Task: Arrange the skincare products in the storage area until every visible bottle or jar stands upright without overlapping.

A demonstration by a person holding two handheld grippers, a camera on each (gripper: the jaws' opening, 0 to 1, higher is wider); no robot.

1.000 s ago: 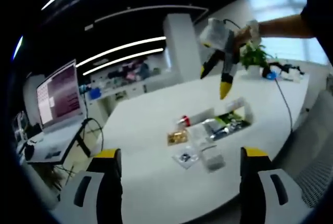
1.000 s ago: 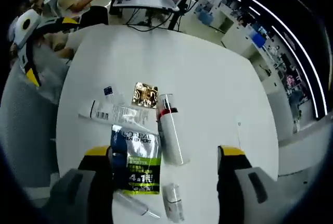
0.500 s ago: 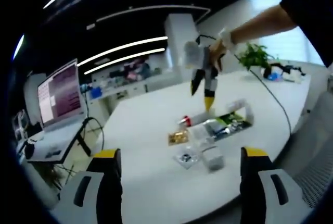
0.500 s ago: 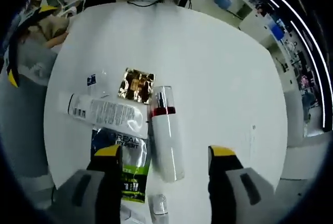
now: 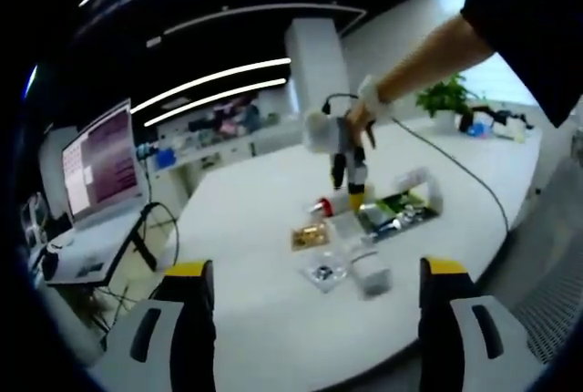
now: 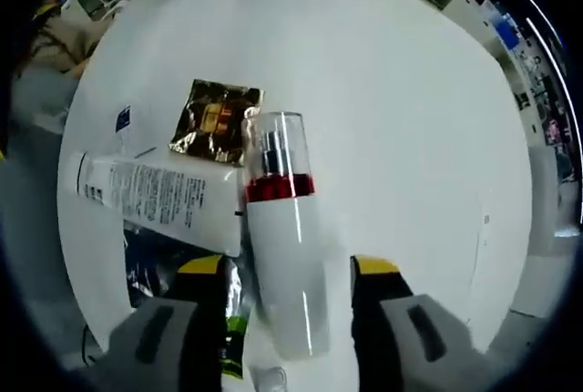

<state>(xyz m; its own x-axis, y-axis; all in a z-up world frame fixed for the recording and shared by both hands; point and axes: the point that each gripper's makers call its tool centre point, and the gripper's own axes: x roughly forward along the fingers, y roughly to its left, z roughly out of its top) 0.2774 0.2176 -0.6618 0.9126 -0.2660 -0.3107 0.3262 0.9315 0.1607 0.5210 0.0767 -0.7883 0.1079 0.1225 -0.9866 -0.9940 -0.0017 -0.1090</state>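
Right gripper view: right tool [image 6: 287, 269] spread open, yellow-tipped jaws rising at 7 and 5 o'clock on either side of a white pump bottle [image 6: 284, 264] lying flat on the white tabletop [image 6: 401, 91], clear cap and red collar pointing to 12 o'clock, no contact with either jaw discernible. Just at 9 o'clock of the bottle, a white tube [image 6: 159, 199] lying crosswise, its end touching or overlapping the bottle's side. At 11 o'clock, a gold foil sachet [image 6: 217, 118] flat by the cap. Under the tube, toward 7 o'clock, a dark and green packet [image 6: 182, 273], partly covered. Left gripper view: left tool [image 5: 308, 296] held wide open well back from the tabletop edge, gripping nothing. Beyond it, at 12 o'clock, the same cluster of products lying in the middle of the tabletop, with the right tool lowered onto it from a person's hand [image 5: 357, 123]. At 9 o'clock, an open laptop [image 5: 98, 164] on a side stand.
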